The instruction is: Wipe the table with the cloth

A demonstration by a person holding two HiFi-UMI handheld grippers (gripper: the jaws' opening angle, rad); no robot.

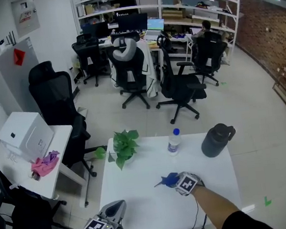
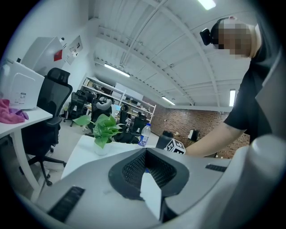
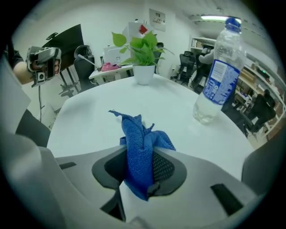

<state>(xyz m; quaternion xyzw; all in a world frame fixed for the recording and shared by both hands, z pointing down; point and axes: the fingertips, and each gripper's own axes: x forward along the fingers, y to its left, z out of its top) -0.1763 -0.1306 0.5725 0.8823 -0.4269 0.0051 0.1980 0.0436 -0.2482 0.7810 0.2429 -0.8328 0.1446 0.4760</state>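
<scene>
A blue cloth (image 3: pixel 139 147) is pinched upright between the jaws of my right gripper (image 3: pixel 142 166), and its loose end drapes forward onto the white table (image 3: pixel 103 103). In the head view the right gripper (image 1: pixel 175 180) is low over the table's middle front, and the cloth (image 1: pixel 167 179) sticks out to its left. My left gripper (image 1: pixel 114 210) hovers at the table's front-left edge. In its own view the left gripper (image 2: pixel 146 166) shows its pads together with nothing between them.
On the far side of the table (image 1: pixel 143 204) stand a potted plant (image 1: pixel 123 147), a clear water bottle (image 1: pixel 174 141) and a dark jug (image 1: pixel 216 140). A side desk (image 1: pixel 59 146) with a white box and a pink cloth stands to the left, and office chairs beyond.
</scene>
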